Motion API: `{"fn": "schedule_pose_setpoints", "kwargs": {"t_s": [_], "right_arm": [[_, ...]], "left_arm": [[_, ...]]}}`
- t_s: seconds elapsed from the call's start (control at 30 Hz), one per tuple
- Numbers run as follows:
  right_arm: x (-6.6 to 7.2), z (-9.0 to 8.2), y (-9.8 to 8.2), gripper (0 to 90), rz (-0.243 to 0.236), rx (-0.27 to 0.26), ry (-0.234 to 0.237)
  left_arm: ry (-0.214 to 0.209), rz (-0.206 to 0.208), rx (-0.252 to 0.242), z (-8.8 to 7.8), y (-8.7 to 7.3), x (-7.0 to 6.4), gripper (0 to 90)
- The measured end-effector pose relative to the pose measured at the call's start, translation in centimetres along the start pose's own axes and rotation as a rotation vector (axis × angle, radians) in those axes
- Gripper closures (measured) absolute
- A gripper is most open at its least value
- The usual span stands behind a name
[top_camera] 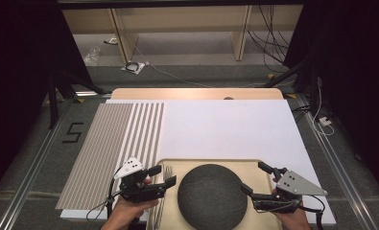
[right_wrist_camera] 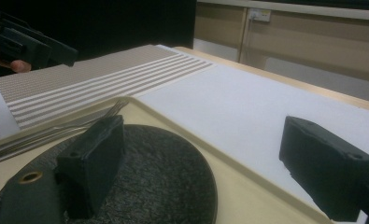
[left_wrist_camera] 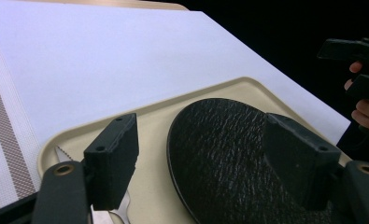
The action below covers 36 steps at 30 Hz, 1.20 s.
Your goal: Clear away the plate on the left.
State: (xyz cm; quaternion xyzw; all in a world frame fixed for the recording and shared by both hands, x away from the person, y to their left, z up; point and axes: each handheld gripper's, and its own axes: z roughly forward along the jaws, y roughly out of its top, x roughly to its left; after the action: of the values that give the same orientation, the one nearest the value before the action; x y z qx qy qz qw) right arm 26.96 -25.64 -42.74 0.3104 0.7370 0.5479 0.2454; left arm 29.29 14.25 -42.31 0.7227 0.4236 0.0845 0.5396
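A dark room surrounds my worktop (top_camera: 225, 120), which wears a white sheet, with a striped mat (top_camera: 110, 148) on the side of my left claw.

From the high view, a beige tray (top_camera: 254, 165) sits at the near edge between my two claws, and the dark round plate (top_camera: 212, 196) lies on it, flat. My left claw (top_camera: 160, 176) hovers just beside the plate's left rim, spread wide and empty, right above the cutlery (top_camera: 157, 211) that lies along the tray's left side. My right claw (top_camera: 256, 179) hangs at the plate's right rim, also spread wide with nothing in it.

In the left gripper view, the plate (left_wrist_camera: 229, 158) lies ahead and under my far pad, while the near pad stands over a serrated knife tip (left_wrist_camera: 63, 153) on the tray (left_wrist_camera: 149, 126). My other hand (left_wrist_camera: 366, 105) shows beyond the tray.

In the right gripper view, the plate (right_wrist_camera: 163, 172) runs beneath my left-hand pad; the other pad stands off past the tray's rim (right_wrist_camera: 205, 140), over the white sheet. The cutlery (right_wrist_camera: 70, 123) lies beyond the plate.

I judge the risk to be this: the plate lies flat and low, so closing from either side may skid off its rim. My left claw, dropping, could also catch the knife and drag the cutlery instead.
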Motion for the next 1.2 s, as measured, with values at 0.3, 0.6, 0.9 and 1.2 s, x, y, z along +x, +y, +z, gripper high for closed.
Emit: {"fn": "schedule_pose_setpoints", "kwargs": {"t_s": [0.3,0.6,0.9,1.2], "right_arm": [[0.0,0.0,0.0,15.5,0.004,0.008,0.0],[0.0,0.1,0.0,15.5,0.005,0.007,0.003],[0.0,0.1,0.0,15.5,0.003,0.008,0.002],[0.0,0.0,0.0,15.5,0.0,0.009,0.0]], "left_arm": [[0.006,0.031,-0.02,-0.4,0.1,0.4,25.2],[-0.002,0.039,-0.038,-0.8,0.0,0.7,21.7],[0.019,0.088,-0.061,-1.0,-0.1,0.8,19.0],[0.046,0.137,-0.08,-1.2,-0.2,0.8,18.3]]}}
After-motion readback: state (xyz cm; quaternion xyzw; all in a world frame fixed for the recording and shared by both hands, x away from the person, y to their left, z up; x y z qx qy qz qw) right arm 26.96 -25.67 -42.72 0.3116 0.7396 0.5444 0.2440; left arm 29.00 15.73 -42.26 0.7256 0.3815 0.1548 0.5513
